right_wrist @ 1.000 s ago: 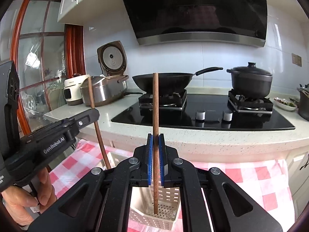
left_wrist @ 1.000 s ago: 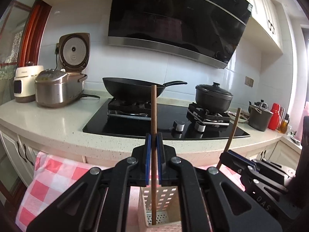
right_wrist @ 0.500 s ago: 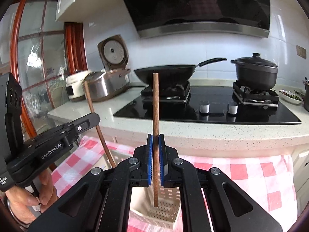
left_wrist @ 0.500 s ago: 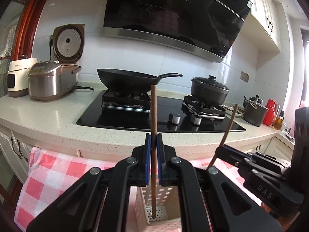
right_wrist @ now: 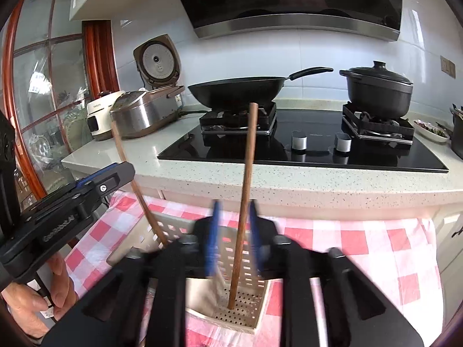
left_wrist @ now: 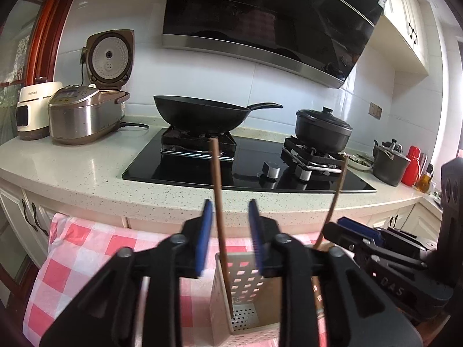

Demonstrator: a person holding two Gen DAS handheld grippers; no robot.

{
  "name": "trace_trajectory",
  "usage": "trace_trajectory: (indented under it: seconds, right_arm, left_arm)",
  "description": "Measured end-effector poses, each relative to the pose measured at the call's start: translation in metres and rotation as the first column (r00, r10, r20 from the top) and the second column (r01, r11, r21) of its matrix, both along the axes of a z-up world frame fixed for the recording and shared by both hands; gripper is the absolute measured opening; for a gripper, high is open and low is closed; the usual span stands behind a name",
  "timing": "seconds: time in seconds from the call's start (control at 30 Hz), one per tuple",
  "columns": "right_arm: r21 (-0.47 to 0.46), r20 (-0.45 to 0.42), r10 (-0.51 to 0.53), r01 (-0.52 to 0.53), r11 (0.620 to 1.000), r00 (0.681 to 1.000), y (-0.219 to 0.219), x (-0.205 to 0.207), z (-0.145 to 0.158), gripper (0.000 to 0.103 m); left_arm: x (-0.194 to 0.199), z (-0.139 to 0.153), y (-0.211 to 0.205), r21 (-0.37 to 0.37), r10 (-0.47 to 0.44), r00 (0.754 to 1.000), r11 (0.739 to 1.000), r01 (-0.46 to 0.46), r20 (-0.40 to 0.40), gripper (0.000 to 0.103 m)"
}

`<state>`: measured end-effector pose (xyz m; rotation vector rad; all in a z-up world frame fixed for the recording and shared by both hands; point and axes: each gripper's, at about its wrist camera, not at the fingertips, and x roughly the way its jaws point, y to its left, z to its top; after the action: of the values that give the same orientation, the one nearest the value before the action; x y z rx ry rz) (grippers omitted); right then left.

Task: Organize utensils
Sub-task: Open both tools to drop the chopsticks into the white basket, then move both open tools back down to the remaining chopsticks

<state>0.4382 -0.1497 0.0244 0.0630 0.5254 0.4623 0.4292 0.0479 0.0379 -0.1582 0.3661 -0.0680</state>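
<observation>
A white perforated utensil holder (left_wrist: 244, 297) stands on the red-and-white checked cloth (left_wrist: 86, 254); it also shows in the right wrist view (right_wrist: 246, 295). My left gripper (left_wrist: 230, 232) is open, and a brown chopstick (left_wrist: 220, 217) stands loose between its blue pads with its tip in the holder. My right gripper (right_wrist: 233, 232) is open too, and a second chopstick (right_wrist: 244, 202) leans in the holder between its pads. The right gripper shows at the right of the left view (left_wrist: 356, 232), and the left gripper shows at the left of the right view (right_wrist: 113, 173).
A stone counter edge (left_wrist: 144, 199) runs just behind the holder. On it are a black hob with a wok (left_wrist: 202, 112) and a lidded pot (left_wrist: 322, 128), and a rice cooker (left_wrist: 84, 112). A hand (right_wrist: 34, 297) holds the left gripper.
Both grippers have opened and let go of their chopsticks. The chopsticks have dropped into the holder and now lean slightly instead of standing straight.
</observation>
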Motion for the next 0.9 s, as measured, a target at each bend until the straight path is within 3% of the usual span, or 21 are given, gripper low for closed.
trace_trajectory:
  seconds: [0.13,0.23,0.3,0.33,0.4,0.47,0.63,0.7,0.8,0.9]
  right_arm:
    - [0.006,0.008,-0.01,0.01,1.0,1.0,-0.005,-0.005,0.002,0.036]
    - [0.014,0.021,-0.02,0.02,1.0,1.0,-0.012,-0.015,0.005,0.036]
    - [0.021,0.04,-0.025,0.024,0.999,0.999,-0.018,-0.026,0.009,0.036]
    - [0.027,0.051,-0.027,0.026,0.999,0.998,-0.022,-0.033,0.01,0.036]
    - [0.047,0.075,-0.036,0.033,0.998,0.997,-0.031,-0.051,0.013,0.044]
    - [0.062,0.099,-0.054,0.048,0.997,0.994,-0.04,-0.072,0.013,0.053]
    - [0.046,0.132,-0.081,0.075,0.996,0.988,-0.055,-0.121,0.004,0.063]
    - [0.046,0.133,-0.089,0.083,0.995,0.987,-0.061,-0.141,-0.003,0.074]
    - [0.051,0.128,-0.096,0.09,0.995,0.987,-0.069,-0.167,-0.016,0.083]
    - [0.057,0.112,-0.095,0.089,0.994,0.989,-0.075,-0.188,-0.028,0.084]
  left_arm:
    - [-0.007,0.002,0.004,-0.004,0.012,1.0,1.0,-0.012,0.013,0.035]
    - [-0.019,0.004,0.007,-0.01,0.028,0.999,1.0,-0.027,0.033,0.054]
    - [-0.032,0.006,0.01,-0.013,0.046,0.997,0.999,-0.045,0.065,0.076]
    - [-0.039,0.006,0.011,-0.012,0.055,0.996,0.998,-0.054,0.076,0.08]
    - [-0.054,0.006,0.015,-0.02,0.061,0.994,0.998,-0.059,0.087,0.092]
    - [-0.072,0.004,0.023,-0.053,0.071,0.994,0.996,-0.067,0.085,0.093]
    - [-0.115,-0.01,0.038,-0.116,0.118,0.991,0.987,-0.11,0.069,0.098]
    - [-0.134,-0.017,0.037,-0.09,0.123,0.99,0.989,-0.117,0.063,0.098]
    - [-0.161,-0.029,0.031,-0.02,0.115,0.991,0.993,-0.114,0.061,0.098]
    - [-0.184,-0.042,0.021,0.036,0.095,0.994,0.995,-0.097,0.046,0.098]
